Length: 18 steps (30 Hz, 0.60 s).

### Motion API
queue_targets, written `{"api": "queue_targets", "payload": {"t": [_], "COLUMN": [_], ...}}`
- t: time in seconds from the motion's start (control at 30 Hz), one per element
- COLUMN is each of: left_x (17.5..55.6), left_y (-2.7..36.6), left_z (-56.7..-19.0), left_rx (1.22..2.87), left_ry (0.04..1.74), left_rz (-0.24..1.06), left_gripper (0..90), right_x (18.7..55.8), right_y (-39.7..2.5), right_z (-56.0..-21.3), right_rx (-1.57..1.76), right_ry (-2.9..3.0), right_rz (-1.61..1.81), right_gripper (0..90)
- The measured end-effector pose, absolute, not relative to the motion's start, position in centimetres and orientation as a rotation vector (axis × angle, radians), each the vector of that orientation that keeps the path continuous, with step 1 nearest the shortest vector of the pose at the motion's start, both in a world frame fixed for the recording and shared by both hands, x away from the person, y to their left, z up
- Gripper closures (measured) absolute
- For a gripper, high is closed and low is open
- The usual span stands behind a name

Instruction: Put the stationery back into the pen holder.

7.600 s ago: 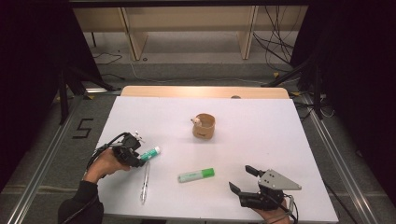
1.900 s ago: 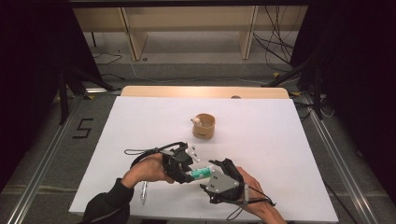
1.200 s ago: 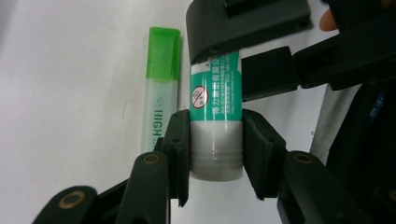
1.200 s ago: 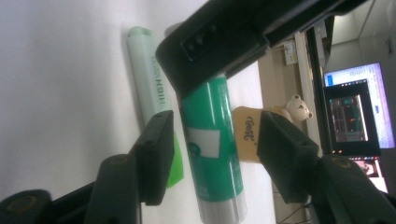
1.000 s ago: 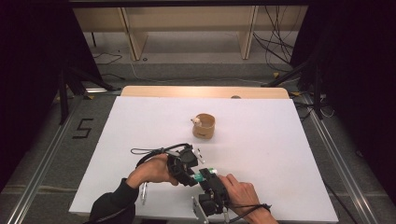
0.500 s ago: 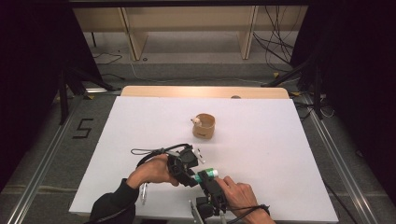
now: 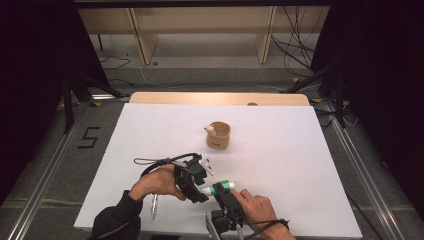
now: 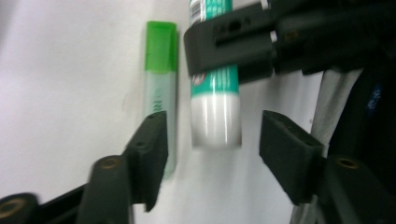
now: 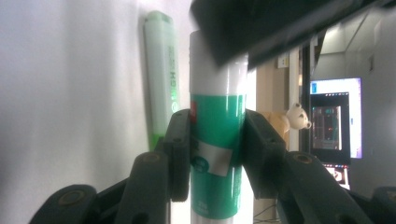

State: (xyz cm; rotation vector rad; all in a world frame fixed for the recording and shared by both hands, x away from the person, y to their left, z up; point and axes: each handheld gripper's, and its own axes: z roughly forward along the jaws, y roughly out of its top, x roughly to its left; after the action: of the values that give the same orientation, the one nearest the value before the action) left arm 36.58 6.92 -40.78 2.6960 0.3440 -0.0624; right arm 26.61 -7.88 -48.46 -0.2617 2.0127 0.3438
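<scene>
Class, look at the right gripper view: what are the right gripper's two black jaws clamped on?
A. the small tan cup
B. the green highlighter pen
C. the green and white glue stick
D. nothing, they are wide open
C: in the right gripper view the right gripper presses both pads against the green and white glue stick, while the green highlighter pen lies free on the white table beside it.

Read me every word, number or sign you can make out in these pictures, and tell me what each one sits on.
"5": a dark numeral on the grey floor left of the white table.
Green and white glue stick: printing on its label, too blurred to read.
Light green highlighter pen: faint print along its barrel, too blurred to read.
Lit computer screen in the background: contents too small to read.
</scene>
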Motion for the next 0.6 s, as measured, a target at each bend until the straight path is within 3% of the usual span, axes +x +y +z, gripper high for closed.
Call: {"api": "queue_targets", "payload": {"t": [0.2,0.6], "left_x": [36.2,35.0], "left_y": [9.4,13.4], "left_z": [-40.6,-41.7], "left_rx": [2.642,2.411], "left_ry": [0.362,0.522], "left_rz": [-0.002,0.27], "left_gripper": [25.7,19.5], "right_x": [27.6,31.3], "right_y": [-9.1,-12.8], "right_z": [-48.1,-45.4], "right_rx": [-0.186,0.335], "right_ry": [2.05,2.194], "right_rz": [0.402,0.84], "right_gripper": [66.1,66.0]}}
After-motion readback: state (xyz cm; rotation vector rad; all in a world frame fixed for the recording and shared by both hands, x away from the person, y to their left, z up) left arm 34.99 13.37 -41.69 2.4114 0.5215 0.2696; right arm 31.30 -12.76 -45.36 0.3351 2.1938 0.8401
